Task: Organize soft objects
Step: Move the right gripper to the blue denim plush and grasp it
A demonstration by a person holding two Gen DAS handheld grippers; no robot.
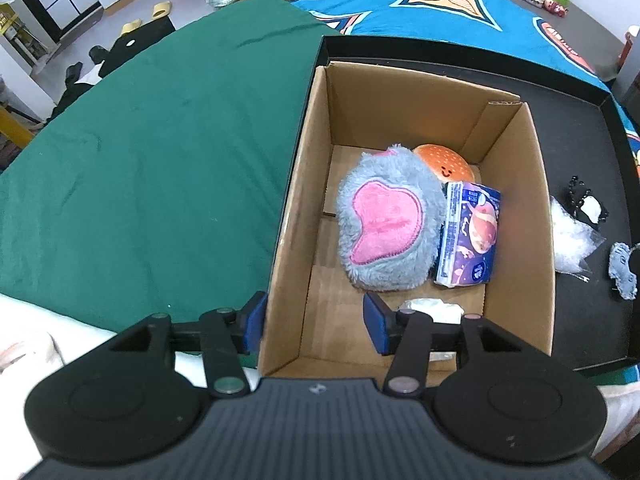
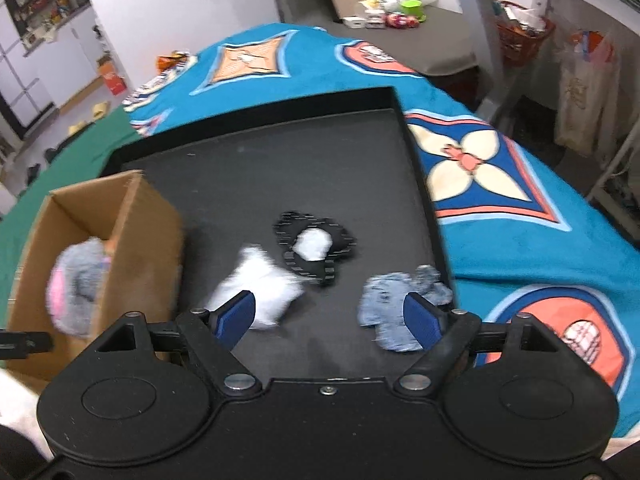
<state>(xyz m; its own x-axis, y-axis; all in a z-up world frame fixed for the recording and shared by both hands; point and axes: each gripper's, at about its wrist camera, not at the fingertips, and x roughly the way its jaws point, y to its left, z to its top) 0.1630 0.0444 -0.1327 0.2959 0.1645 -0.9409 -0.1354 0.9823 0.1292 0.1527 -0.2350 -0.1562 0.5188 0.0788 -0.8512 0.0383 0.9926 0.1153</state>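
Note:
A cardboard box (image 1: 516,184) stands on a black tray (image 1: 580,128). In it lie a grey and pink plush (image 1: 384,220), an orange burger plush (image 1: 444,164), a blue tissue pack (image 1: 472,236) and a white wad (image 1: 432,308). My left gripper (image 1: 314,322) is open and empty over the box's near left wall. My right gripper (image 2: 330,314) is open and empty above the tray (image 2: 320,152). Before it lie a white bag (image 2: 260,284), a black and white item (image 2: 316,246) and a small denim piece (image 2: 396,304). The box (image 2: 136,240) stands at its left.
The tray rests on a bed with a green sheet (image 1: 160,152) and a blue patterned blanket (image 2: 500,184). Slippers and boxes lie on the floor (image 1: 132,4) beyond. A shelf with small toys (image 2: 392,12) stands behind the bed.

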